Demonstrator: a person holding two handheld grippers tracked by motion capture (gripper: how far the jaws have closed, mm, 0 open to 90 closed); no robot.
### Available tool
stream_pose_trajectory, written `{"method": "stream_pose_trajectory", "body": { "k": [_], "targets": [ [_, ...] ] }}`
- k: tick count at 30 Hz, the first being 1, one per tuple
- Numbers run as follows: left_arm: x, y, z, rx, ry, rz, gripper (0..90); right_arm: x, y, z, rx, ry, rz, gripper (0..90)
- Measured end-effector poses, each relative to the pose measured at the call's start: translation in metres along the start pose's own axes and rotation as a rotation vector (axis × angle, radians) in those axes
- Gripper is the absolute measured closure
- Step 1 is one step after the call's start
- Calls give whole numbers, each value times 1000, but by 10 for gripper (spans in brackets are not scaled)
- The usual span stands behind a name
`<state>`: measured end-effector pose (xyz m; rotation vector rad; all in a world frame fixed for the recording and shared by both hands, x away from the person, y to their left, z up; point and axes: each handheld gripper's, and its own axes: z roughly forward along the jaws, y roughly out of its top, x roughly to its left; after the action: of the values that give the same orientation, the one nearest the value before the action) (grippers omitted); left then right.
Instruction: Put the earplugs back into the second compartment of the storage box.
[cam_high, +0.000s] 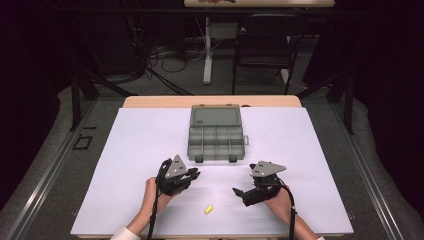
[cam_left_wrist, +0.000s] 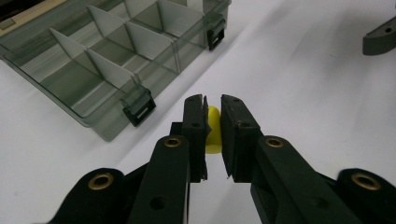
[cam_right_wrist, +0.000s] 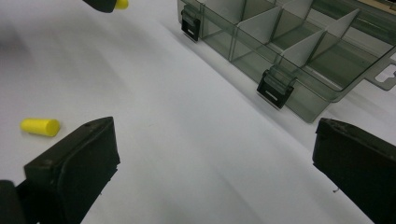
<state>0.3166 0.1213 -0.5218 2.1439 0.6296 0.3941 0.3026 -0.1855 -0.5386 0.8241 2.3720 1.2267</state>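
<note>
My left gripper is shut on a small yellow foam plug, which stands upright between the pads, just above the white table. In the high view this left gripper hovers just in front of the box's near left corner. A clear grey compartment box lies open at mid-table, its lid folded back and its cells looking bare. My right gripper is open wide with nothing between its jaws, low over the table right of the left one. A second yellow plug lies loose near the front edge, between the two hands.
The box's two black latches face the grippers. A white sheet covers the table, with a wooden edge at the back. Beyond the table stand a dark chair and cables on the floor.
</note>
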Motion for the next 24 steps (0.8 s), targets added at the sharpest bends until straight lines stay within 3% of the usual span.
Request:
{"method": "stream_pose_trajectory", "body": {
  "k": [24],
  "targets": [
    [27, 18, 15, -12, 52, -21, 806, -2, 1, -1, -10, -9, -8, 0]
  ]
}}
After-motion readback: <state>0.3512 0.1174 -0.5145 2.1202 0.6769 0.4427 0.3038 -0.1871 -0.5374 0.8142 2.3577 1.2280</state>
